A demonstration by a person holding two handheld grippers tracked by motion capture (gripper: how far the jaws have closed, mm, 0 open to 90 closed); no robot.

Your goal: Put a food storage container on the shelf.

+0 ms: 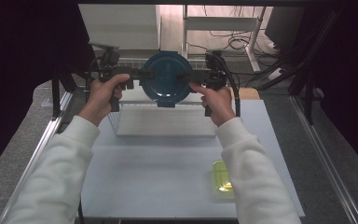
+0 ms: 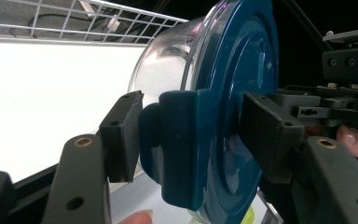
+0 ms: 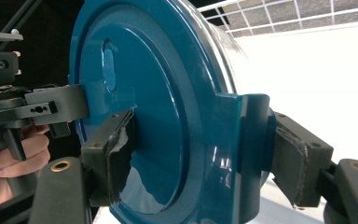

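Observation:
A round clear glass container (image 1: 167, 78) with a dark blue lid is held up in the air, tilted on edge so the lid faces me. My left gripper (image 1: 144, 74) clamps its left latch tab and my right gripper (image 1: 186, 76) clamps the right one. In the left gripper view the left gripper (image 2: 193, 135) has its pads pressed on either side of a blue tab of the lid (image 2: 233, 93), with the glass bowl (image 2: 168, 70) behind. The right gripper (image 3: 205, 158) likewise squeezes the lid (image 3: 144, 93) and its tab.
A wire basket (image 1: 163, 116) stands on the white table (image 1: 158, 182) just below the container. A small yellow-green lidded box (image 1: 223, 179) lies at the front right by my right sleeve. A white cabinet (image 1: 121, 25) and cables sit behind the table.

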